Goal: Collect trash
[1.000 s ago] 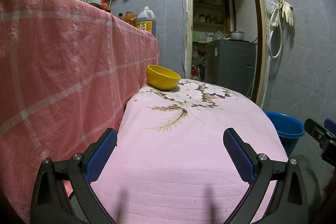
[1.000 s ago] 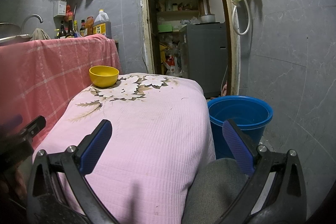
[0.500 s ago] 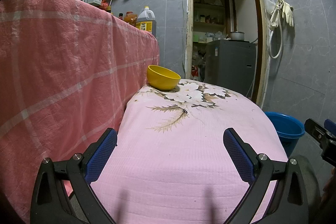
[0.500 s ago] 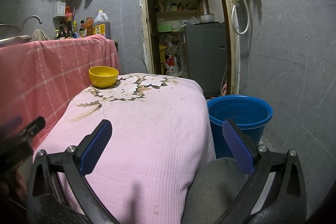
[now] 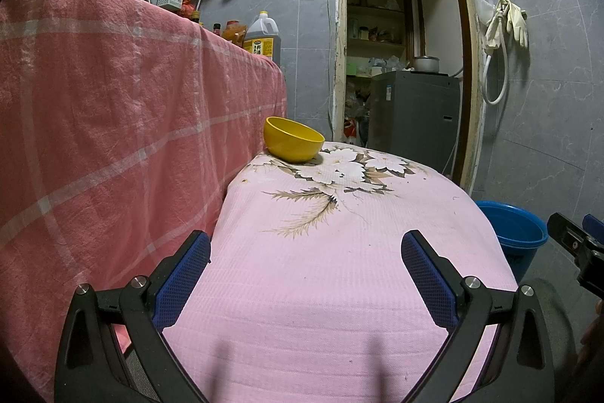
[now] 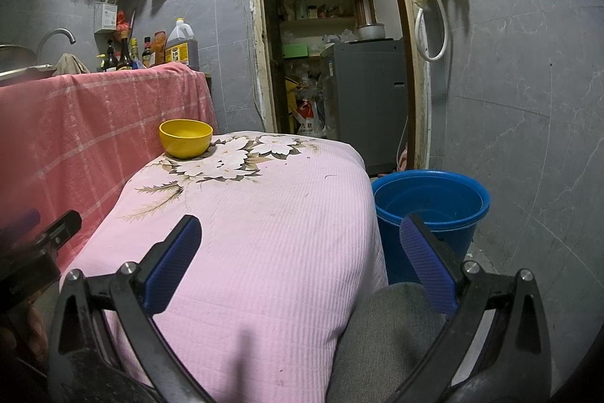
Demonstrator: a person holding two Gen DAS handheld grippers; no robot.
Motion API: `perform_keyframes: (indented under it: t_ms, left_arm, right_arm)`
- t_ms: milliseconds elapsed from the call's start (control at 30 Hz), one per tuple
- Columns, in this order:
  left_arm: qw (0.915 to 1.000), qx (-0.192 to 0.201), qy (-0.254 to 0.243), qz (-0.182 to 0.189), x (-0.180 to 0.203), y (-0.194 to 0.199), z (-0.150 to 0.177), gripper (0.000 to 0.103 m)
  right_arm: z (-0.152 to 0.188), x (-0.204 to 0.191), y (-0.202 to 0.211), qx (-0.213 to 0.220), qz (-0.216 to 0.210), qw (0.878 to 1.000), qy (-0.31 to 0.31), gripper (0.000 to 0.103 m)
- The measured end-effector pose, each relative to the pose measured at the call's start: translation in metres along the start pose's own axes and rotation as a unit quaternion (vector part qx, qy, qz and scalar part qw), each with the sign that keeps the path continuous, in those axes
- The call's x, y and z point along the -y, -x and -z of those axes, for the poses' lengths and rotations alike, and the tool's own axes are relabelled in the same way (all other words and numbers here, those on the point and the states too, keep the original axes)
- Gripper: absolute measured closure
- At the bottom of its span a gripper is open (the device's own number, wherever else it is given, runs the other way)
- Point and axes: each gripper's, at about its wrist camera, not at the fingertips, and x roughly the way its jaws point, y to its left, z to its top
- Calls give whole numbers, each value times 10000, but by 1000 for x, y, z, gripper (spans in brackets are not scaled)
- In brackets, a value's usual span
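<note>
A yellow bowl (image 5: 293,144) (image 6: 185,138) stands at the far end of a table under a pink flowered cloth (image 5: 339,252) (image 6: 264,233). A blue bucket (image 6: 430,210) (image 5: 509,233) sits on the floor right of the table. My left gripper (image 5: 305,252) hovers open over the near end of the cloth, nothing between its blue pads. My right gripper (image 6: 302,240) is open too, over the table's right near corner, with the bucket behind its right finger (image 6: 426,263). No loose trash shows on the cloth. The right gripper's tip (image 5: 573,244) shows at the left wrist view's right edge.
A counter draped in a red checked cloth (image 5: 113,138) (image 6: 94,123) runs along the left, with bottles and an oil jug (image 6: 181,44) on top. A doorway (image 6: 332,44) behind leads to shelves and a grey appliance (image 6: 366,101). A grey trouser leg (image 6: 389,335) lies below the right gripper.
</note>
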Motion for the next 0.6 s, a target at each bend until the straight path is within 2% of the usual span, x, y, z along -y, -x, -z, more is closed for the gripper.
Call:
perform_keyframes:
  t_ms: [600]
  left_arm:
    - [10000,-1,-12,7,0,0,0,4]
  right_arm:
    - [1,1,1,3,4,10000,-16,0]
